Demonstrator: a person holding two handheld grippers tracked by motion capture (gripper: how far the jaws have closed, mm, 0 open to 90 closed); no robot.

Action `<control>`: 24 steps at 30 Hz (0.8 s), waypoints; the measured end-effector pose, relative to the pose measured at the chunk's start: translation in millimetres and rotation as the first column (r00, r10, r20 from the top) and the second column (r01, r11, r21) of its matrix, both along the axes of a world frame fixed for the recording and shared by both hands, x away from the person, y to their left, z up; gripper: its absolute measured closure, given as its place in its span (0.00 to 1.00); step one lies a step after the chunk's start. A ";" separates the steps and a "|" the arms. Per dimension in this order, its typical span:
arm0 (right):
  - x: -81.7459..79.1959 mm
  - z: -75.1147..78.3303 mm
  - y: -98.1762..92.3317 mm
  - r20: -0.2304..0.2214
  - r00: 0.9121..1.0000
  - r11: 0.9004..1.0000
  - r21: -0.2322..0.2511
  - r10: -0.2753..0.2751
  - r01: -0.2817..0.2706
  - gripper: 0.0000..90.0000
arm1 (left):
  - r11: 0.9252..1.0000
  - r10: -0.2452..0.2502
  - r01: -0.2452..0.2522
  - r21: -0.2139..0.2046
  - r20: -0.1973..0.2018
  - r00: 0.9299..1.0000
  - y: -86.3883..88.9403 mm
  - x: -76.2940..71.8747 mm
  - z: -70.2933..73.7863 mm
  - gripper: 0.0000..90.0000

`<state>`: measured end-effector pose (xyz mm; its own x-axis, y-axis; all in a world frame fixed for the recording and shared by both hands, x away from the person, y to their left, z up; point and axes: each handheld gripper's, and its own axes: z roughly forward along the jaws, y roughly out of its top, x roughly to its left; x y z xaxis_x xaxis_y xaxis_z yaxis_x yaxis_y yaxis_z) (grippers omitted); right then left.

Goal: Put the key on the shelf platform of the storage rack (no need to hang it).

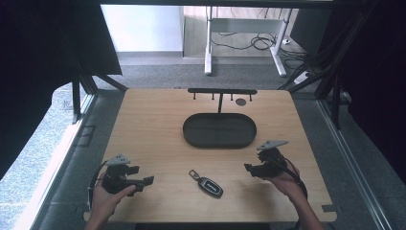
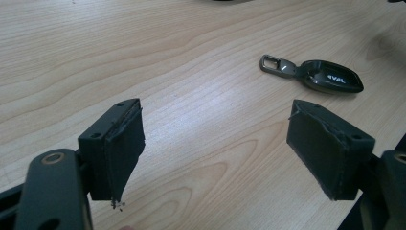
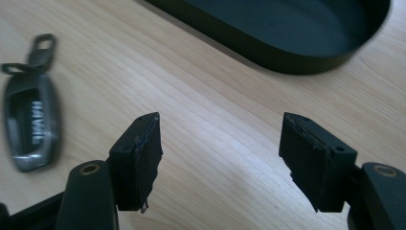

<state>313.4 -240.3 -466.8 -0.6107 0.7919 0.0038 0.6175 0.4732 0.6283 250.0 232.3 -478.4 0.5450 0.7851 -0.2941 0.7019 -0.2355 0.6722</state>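
A dark car key fob (image 1: 207,183) with a metal clip lies flat on the wooden table (image 1: 153,124), near the front edge between the two hands. My left gripper (image 1: 149,180) rests low at the front left, jaws open and empty; its own view has the fob (image 2: 318,75) ahead and to the right. My right gripper (image 1: 248,167) hovers at the front right, jaws apart with nothing between them. In the right gripper view the fob (image 3: 31,122) lies off to the left, outside the jaws.
A black oval tray (image 1: 219,130) sits at the table's middle, its rim (image 3: 268,52) just beyond the right gripper. Behind it stands a black hook rack (image 1: 221,92) with a small dark disc (image 1: 241,101) beside it. Bare wood lies around the fob.
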 end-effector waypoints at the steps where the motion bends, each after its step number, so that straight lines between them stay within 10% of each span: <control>1: 0.1 6.5 6.1 -0.014 1.000 1.000 -0.004 0.026 -0.026 0.35 | 1.000 0.001 -0.001 0.002 0.001 1.000 0.4 0.2 0.0 0.23; 14: 3.8 32.4 41.0 -0.067 0.988 0.988 -0.063 0.139 -0.143 0.40 | 1.000 0.006 -0.006 0.001 0.001 1.000 2.2 -0.4 1.5 0.23; 24: 1.4 31.2 87.8 -0.175 0.953 0.952 -0.141 0.247 -0.273 0.41 | 1.000 -0.001 0.001 0.002 0.000 1.000 0.5 -0.3 0.5 0.23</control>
<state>314.7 -152.5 -435.6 -0.7975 0.6033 -0.0013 0.5420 0.7174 0.4377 249.6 232.8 -477.8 0.5460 0.7851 -0.2924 0.7019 -0.2381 0.6714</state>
